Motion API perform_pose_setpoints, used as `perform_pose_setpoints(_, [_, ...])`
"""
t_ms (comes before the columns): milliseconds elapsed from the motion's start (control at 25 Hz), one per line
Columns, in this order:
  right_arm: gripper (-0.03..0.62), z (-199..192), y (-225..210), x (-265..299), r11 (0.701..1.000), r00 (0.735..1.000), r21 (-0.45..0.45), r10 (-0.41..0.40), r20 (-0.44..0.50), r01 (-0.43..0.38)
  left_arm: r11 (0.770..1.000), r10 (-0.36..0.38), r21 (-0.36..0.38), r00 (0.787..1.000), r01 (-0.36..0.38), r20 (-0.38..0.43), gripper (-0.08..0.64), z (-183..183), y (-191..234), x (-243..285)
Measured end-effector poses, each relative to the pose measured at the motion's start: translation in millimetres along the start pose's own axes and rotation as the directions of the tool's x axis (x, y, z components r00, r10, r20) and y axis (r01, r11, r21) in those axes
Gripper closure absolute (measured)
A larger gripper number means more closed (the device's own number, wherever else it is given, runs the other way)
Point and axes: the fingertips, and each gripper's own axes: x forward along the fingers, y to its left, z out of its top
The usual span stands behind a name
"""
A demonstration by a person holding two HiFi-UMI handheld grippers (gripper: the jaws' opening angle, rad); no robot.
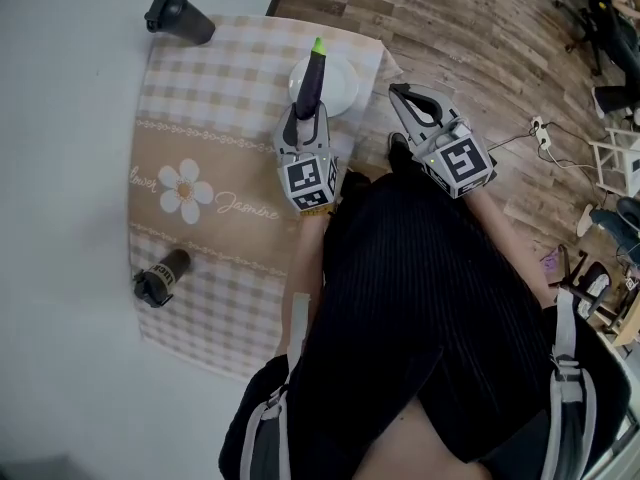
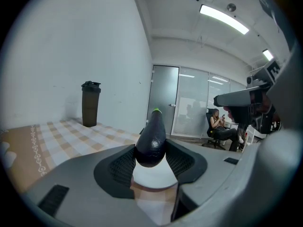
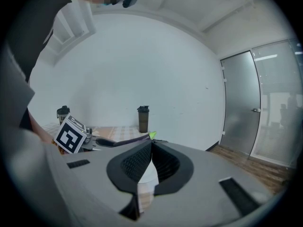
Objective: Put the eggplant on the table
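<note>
A dark purple eggplant with a green tip sticks out forward from my left gripper, which is shut on its thick end. It hangs over a white plate at the far edge of the checked tablecloth. In the left gripper view the eggplant sits squeezed between both pads, with the plate just below. My right gripper hovers to the right of the plate, past the table's edge, shut and holding nothing. Its view shows the closed jaws and the eggplant to the left.
A black shaker bottle stands at the cloth's far left corner. A dark bottle lies on its side near the left front. The white table extends left; wooden floor lies to the right. A person sits in a chair far off.
</note>
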Motion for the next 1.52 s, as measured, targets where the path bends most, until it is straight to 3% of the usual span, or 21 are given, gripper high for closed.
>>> perform_pose_setpoints(560, [0.586,-5.4,4.3,4.5,0.999,0.999,0.007,0.034,-0.003,-0.034,0.999,0.018,0.031,0.993,-0.014,-0.117,0.353,-30.1,1.4,11.0])
perform_pose_setpoints(1520, [0.586,-12.2,-1.0,2.0,0.998,0.998,0.006,0.059,-0.022,-0.059,0.999,0.046,0.038,0.976,-0.039,-0.211,0.351,-58.6,-5.6,16.6])
